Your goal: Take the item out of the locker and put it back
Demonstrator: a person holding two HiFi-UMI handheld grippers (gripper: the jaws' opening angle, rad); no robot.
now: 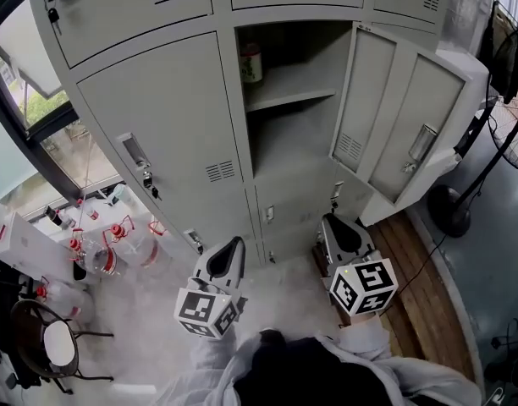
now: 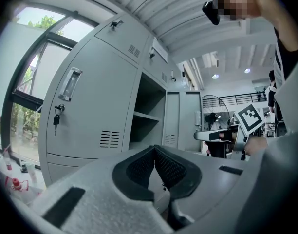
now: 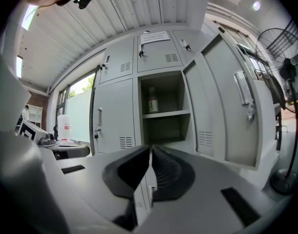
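Note:
The grey locker's middle compartment (image 1: 289, 134) stands open, its door (image 1: 403, 117) swung out to the right. A small bottle (image 1: 251, 62) with a red-and-white label stands upright at the left of the upper shelf (image 1: 297, 91); the right gripper view shows the bottle (image 3: 152, 101) straight ahead and far off. My left gripper (image 1: 235, 242) is shut and empty, low before the closed door left of the opening, as its own view (image 2: 154, 148) confirms. My right gripper (image 1: 328, 220) is shut with nothing between its jaws (image 3: 150, 147), low and below the open compartment.
Several plastic bottles with red caps (image 1: 98, 248) lie on the floor at left, beside a round stool (image 1: 52, 341). Keys hang from the closed left door (image 1: 147, 183). A standing fan (image 1: 504, 66) and a wooden floor strip (image 1: 424, 269) are at the right.

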